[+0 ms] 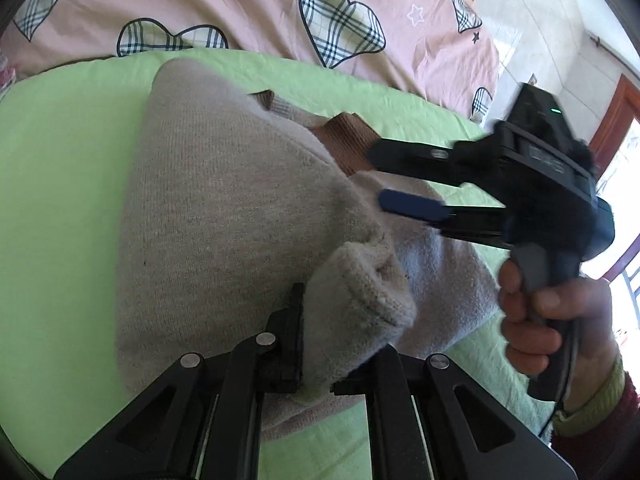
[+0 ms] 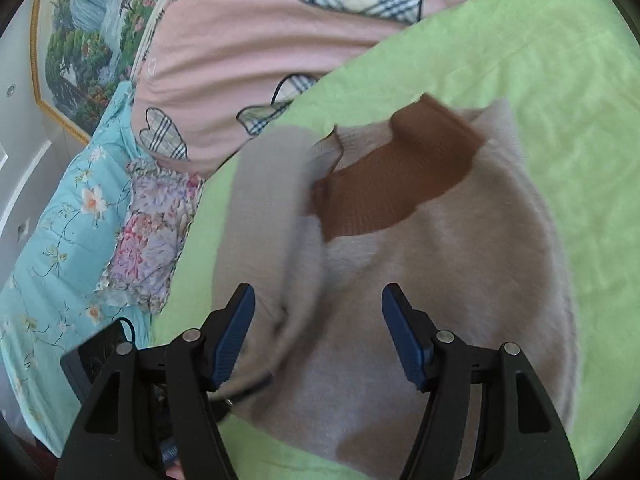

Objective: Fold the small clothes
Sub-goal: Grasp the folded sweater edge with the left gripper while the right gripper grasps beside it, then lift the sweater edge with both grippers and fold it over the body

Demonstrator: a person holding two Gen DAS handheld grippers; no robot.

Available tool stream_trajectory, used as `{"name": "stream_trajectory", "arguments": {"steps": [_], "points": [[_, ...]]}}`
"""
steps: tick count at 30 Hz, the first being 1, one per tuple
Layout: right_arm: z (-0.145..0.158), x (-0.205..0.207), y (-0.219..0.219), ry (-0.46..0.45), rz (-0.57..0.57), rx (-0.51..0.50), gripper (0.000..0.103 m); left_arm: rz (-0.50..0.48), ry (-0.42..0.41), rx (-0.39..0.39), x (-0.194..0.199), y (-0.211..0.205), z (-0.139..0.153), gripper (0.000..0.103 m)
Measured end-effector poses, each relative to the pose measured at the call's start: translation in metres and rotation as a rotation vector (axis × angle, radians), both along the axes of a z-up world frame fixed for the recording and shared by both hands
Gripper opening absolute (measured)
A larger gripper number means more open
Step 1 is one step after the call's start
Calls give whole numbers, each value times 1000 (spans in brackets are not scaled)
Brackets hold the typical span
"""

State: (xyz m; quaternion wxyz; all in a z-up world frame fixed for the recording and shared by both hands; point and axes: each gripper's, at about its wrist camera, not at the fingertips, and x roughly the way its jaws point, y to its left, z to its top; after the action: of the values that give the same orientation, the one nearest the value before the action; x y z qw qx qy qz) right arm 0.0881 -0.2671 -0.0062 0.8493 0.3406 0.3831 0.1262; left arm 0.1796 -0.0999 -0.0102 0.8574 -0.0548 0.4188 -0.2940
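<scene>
A small beige knit sweater (image 1: 224,200) with a brown ribbed collar (image 1: 348,140) lies on a light green sheet (image 1: 60,184). My left gripper (image 1: 320,360) is shut on the sweater's sleeve cuff (image 1: 360,292) and holds it bunched over the body. My right gripper (image 1: 378,178) is open above the sweater near the collar, held by a hand (image 1: 560,320). In the right wrist view the right gripper (image 2: 318,320) is open over the sweater (image 2: 460,260), with the lifted sleeve (image 2: 272,208) between its fingers and the collar (image 2: 400,176) ahead.
A pink quilt with plaid hearts (image 1: 280,8) lies beyond the green sheet (image 2: 560,80). A turquoise floral quilt (image 2: 60,220) and a flowered cloth (image 2: 148,240) lie at the left. A framed landscape picture (image 2: 88,40) hangs on the wall.
</scene>
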Motion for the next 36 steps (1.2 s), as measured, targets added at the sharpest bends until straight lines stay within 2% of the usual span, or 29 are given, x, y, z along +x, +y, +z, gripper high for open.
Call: {"name": "stream_trajectory", "arguments": {"steps": [4,6,8,10,13,17,20,24,27,32,36], "points": [[-15,40,18,43,97,44,68,6,12,-39,3,11,7,6],[-22,58,27,35,128,114,68,4,9,-29,1,12,10,6],[-23,75,35,28,150,125,64,4,2,-10,0,11,11,6],[-22,86,39,36,165,120,31,6,-5,-2,1,9,15,6],[-7,86,34,-13,167,109,24,-14,-25,-21,-5,5,28,6],[36,63,7,-138,133,8,22,-80,-58,-46,-6,-30,48,7],[49,44,-26,-163,91,-73,22,-129,-24,-50,-3,-65,41,7],[19,31,-68,-63,24,-105,22,-166,61,-39,2,-99,11,7],[-7,23,-89,8,-20,-104,21,-189,73,-15,-4,-118,0,7],[7,12,-96,-53,-36,-149,20,-224,9,-15,-16,-133,11,8],[-5,18,-92,12,-47,-251,20,-232,68,-3,-16,-140,-5,9]]}}
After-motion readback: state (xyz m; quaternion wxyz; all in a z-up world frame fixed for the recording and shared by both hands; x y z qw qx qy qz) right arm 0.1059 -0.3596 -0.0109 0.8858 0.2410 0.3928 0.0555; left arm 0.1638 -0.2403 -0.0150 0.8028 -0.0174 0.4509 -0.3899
